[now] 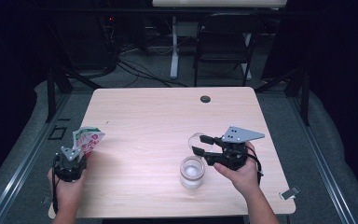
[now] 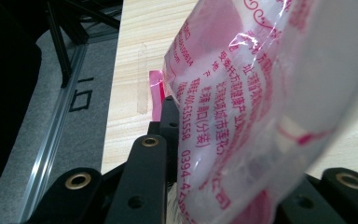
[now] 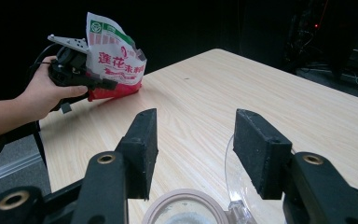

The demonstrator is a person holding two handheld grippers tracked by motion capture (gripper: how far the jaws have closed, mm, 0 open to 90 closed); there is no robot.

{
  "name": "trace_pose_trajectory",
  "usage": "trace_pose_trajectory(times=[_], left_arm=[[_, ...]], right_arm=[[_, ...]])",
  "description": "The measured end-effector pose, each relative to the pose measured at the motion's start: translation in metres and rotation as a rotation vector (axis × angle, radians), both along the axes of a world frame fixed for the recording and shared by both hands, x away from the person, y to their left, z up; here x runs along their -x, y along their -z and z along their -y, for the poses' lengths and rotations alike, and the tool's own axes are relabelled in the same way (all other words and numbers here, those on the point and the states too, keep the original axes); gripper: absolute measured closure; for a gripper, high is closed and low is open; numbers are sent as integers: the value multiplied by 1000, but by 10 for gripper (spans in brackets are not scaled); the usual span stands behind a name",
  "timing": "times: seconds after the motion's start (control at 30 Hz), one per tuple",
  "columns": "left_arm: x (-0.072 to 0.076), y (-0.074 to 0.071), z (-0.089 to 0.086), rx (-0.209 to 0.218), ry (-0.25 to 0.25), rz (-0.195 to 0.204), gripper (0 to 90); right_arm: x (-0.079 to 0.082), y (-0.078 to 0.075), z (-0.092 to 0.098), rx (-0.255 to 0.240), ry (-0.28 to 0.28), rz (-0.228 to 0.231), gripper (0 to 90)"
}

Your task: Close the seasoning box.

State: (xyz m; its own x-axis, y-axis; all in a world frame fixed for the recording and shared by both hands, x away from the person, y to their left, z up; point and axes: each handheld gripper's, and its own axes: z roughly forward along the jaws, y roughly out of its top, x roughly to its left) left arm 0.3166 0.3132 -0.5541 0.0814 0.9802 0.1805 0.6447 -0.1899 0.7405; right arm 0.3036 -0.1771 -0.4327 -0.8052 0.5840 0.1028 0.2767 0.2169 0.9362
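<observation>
My left gripper (image 1: 77,156) is clamped on the pink-and-white printed plastic pouch (image 1: 87,139), pinching it low so the bag rises above the jaws; in the left gripper view the crinkled film (image 2: 261,107) sits squeezed between the two black jaws. Seen from above, the pouch is at the table's left edge, about nine o'clock from the middle of the pale wooden table (image 1: 168,116). Its long axis runs from my gripper toward one o'clock, and the torn upper end (image 1: 95,132) points up and away from me.

My right gripper (image 1: 196,144) stands with its jaws apart and nothing pressed between them. Just beside it, at about seven o'clock from its tips, is the clear round glass jar (image 1: 192,171), upright, with something white in the bottom. A thin clear round lid (image 1: 196,138) seems to lie at the fingertips, though I cannot tell whether they touch it.

What matters for the next move, I judge, is that the jar lies at roughly four o'clock from the pouch, well apart, right across the table. My right hand (image 1: 242,175) is much nearer the jar; the left would have to carry the pouch over and tip its mouth downward.
</observation>
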Motion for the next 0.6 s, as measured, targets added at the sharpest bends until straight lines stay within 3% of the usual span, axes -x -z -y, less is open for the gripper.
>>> trace_pose_trajectory(times=[0.1,0.23,0.33,0.47,0.6], left_arm=[[1,0,-1,22,4,7,758],[5,-4,-2,46,-12,47,635],[6,-5,-2,62,-3,55,517],[6,-7,2,27,-15,65,342],[8,-7,6,32,17,72,316]], right_arm=[[0,0,0,0,0,-1,495],[0,0,0,-3,2,-1,494],[0,0,-1,-4,1,-1,487],[-1,2,-2,-1,1,-7,486],[-1,2,-3,5,1,-9,486]])
